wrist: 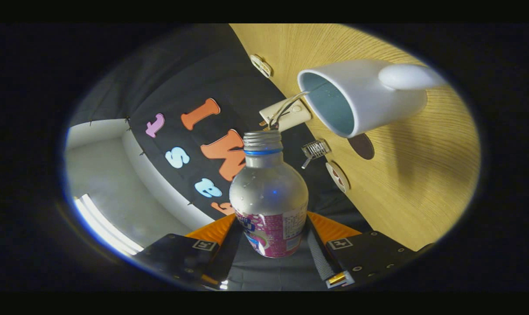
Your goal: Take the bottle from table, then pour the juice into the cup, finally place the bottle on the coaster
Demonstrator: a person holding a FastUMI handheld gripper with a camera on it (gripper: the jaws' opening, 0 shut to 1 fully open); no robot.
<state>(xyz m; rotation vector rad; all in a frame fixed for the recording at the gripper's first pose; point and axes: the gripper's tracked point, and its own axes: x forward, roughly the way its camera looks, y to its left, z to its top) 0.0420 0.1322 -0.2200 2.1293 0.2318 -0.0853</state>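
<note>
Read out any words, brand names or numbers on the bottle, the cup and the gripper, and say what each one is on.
Label on the bottle: a logo and small print, too blurred to read.
Cup: no text on it.
Gripper, shut on the bottle: a square marker on each finger, a pattern and not words.
Nothing here can be quoted.

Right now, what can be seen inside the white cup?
The white ceramic cup shows a pale blue inner wall; no juice is visible, and its bottom is hidden. The tool is shut on the clear plastic bottle, whose open mouth points beside the cup.
</note>
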